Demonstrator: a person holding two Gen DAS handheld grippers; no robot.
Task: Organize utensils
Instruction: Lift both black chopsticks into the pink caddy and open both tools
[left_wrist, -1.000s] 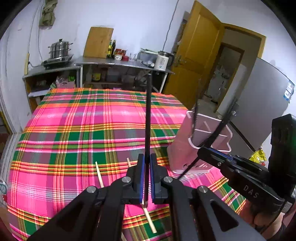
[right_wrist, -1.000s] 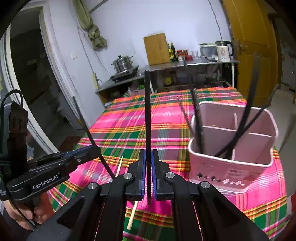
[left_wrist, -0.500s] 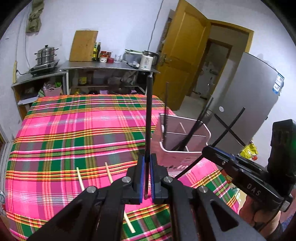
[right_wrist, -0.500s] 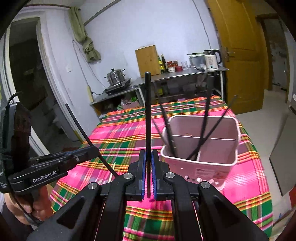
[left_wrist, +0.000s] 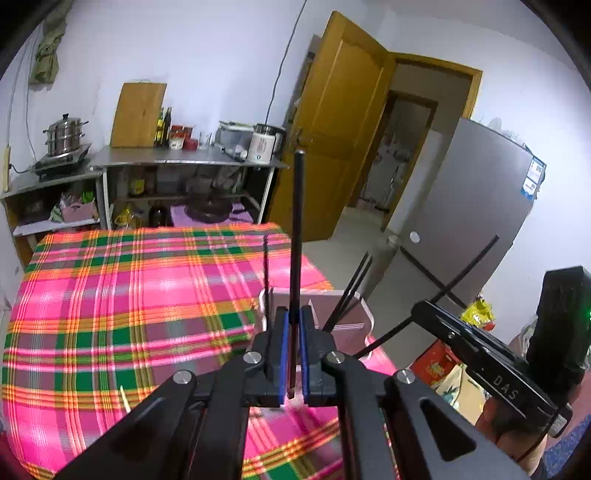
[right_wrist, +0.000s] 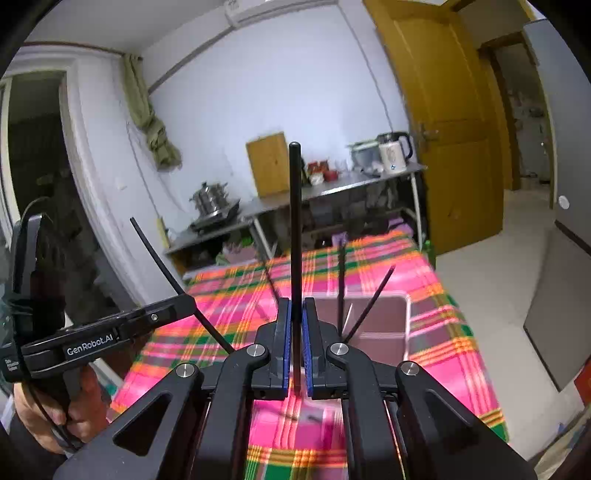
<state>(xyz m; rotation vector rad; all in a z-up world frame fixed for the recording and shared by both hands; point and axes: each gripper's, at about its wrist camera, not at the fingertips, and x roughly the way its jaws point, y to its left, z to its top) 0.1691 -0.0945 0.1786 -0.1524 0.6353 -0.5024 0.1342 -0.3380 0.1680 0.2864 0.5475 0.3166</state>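
My left gripper (left_wrist: 291, 325) is shut on a black chopstick (left_wrist: 296, 221) that stands upright from its jaws. My right gripper (right_wrist: 295, 317) is shut on another black chopstick (right_wrist: 294, 221), also upright. A pink divided utensil holder (left_wrist: 351, 317) stands on the plaid tablecloth just beyond the left gripper; it also shows in the right wrist view (right_wrist: 373, 314). Several black chopsticks (left_wrist: 351, 284) lean inside it. Both grippers are raised above the table, side by side. A pale wooden chopstick (left_wrist: 125, 398) lies on the cloth, mostly hidden.
The table (left_wrist: 110, 295) has a pink, green and orange plaid cloth. Behind it stand a steel counter (left_wrist: 184, 158) with a kettle, bottles and a cutting board, and a pot on a stove. An open yellow door (left_wrist: 340, 122) and a grey fridge (left_wrist: 472, 221) are at right.
Both grippers have risen and pulled back with their chopsticks; the holder now sits lower and closer under the fingers. The wooden chopsticks on the cloth have slipped out of sight behind the left gripper.
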